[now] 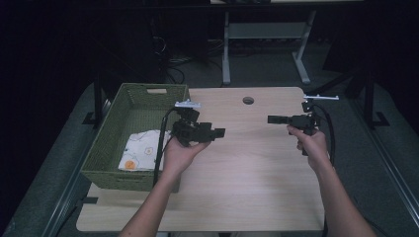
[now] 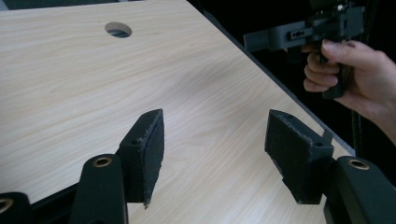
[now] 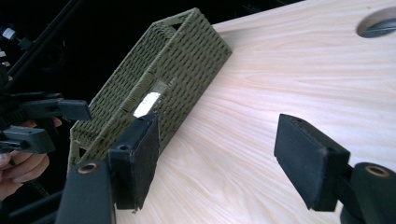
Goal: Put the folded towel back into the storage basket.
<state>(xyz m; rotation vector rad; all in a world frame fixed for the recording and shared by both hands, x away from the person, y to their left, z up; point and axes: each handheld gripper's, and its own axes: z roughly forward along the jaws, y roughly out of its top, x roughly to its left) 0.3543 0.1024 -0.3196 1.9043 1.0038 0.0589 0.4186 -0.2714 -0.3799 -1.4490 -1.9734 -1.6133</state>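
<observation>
- The left gripper (image 1: pixel 217 132) is held above the light wooden table (image 1: pixel 237 187), just right of the basket, pointing toward the other hand. In the left gripper view its jaws stand wide apart with nothing between them — only bare wood shows past the black pads (image 2: pixel 149 140).
- The right gripper (image 1: pixel 272 119) hovers over the table's right part, aimed left toward the first; in the right gripper view its jaws are likewise spread, empty, the wood grain visible in the gap.
- The two tools face each other, well apart, with open table between them and nothing in the way.
- The left hand (image 1: pixel 180 153) grips its tool from below, palm up; the right hand (image 1: pixel 311 143) wraps a handle near the table's right edge. A black cable (image 1: pixel 159 148) trails from the left tool down across the basket's rim.
- A round hole (image 1: pixel 248 100) pierces the tabletop near its far edge, between the two tools and beyond them.
- The olive-green woven rectangular basket (image 1: pixel 106 143) sits on the table's left side, a handle slot cut in its far wall — the right gripper view shows its long side wall touching the wood.
- Inside it lies a folded white cloth with orange and yellow prints (image 1: pixel 141 150), flat on the basket's floor toward the near end.
- Behind the table stands a grey desk frame (image 1: pixel 267 32) on dark floor.
</observation>
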